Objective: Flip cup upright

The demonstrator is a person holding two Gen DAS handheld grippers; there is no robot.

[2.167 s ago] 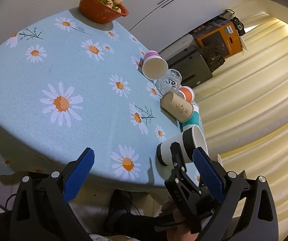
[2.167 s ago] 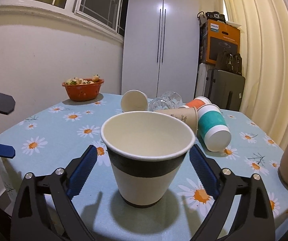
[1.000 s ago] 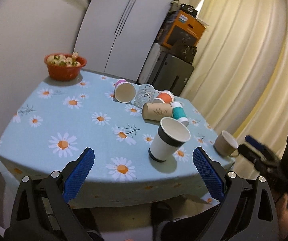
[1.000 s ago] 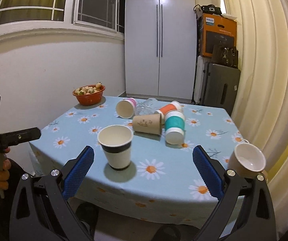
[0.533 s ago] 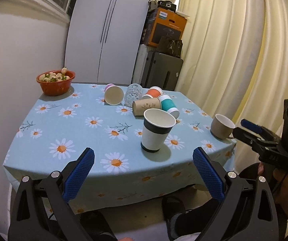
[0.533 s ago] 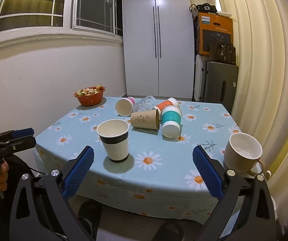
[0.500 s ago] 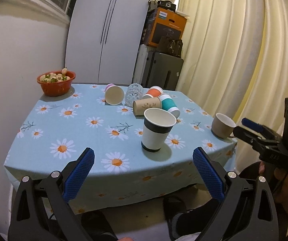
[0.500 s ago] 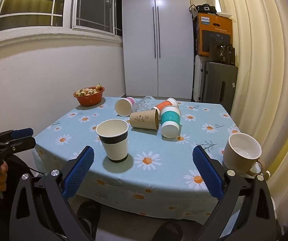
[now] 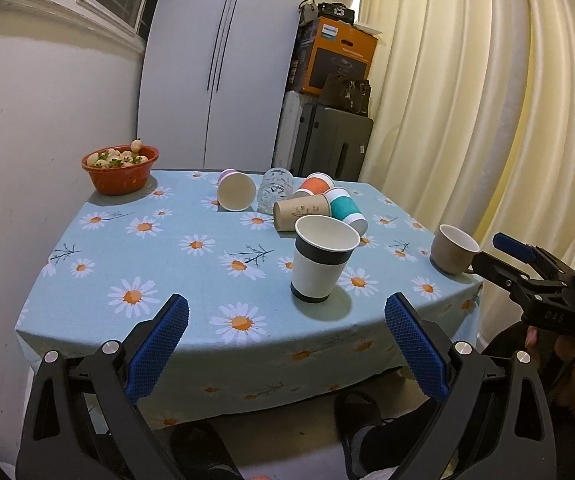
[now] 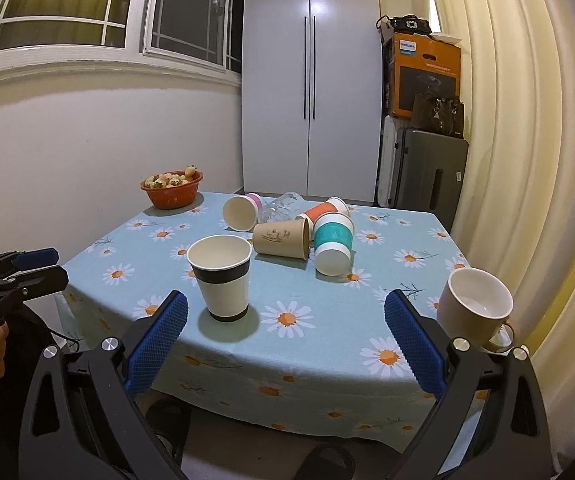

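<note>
The black-banded cup stands upright ahead of both released grippers, left gripper and right gripper, untouched.

Your white paper cup with its black band is standing upright, mouth up, ahead of your open jaws, toward the left finger in the right view.

Bare tablecloth is lying open left of the upright banded cup. Behind it, a cluster of tipped cups is blocking passage; to its right, a beige mug is crowding the table's corner.
</note>
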